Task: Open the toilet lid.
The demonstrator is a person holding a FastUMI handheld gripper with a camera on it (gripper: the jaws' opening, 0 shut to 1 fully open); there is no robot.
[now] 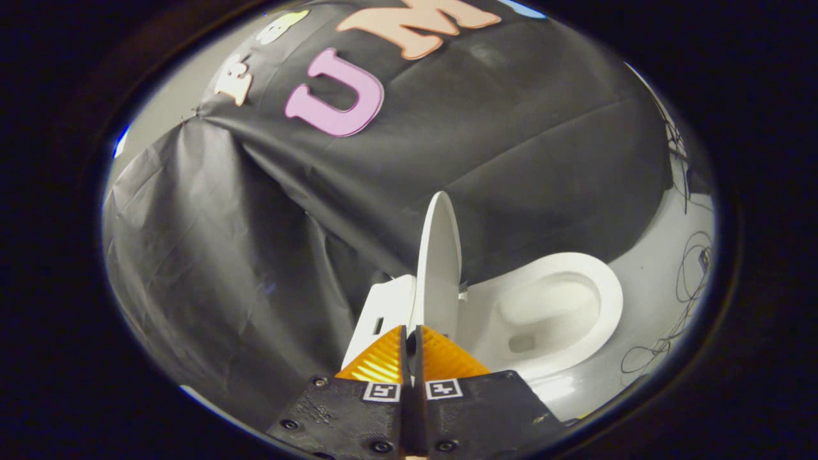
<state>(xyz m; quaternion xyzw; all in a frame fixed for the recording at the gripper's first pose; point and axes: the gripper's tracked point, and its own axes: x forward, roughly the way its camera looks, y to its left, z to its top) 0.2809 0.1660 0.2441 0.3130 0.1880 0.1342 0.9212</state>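
Note:
The white toilet lid (439,268) stands raised, nearly upright and seen edge-on, just ahead of my fingers. Its near rim runs down into the narrow gap between my two fingertips. My gripper (412,332) is shut on that rim, with a finger on each side of the thin lid. To the right of the lid lies the white toilet seat and bowl (594,300), uncovered, with the bowl's inside in view. Left of the lid sits the white tank (383,313).
Black cloth (255,243) hangs as the booth wall behind and left of the toilet. Thin cables (690,287) trail over the pale floor (645,275) to the right of the bowl.

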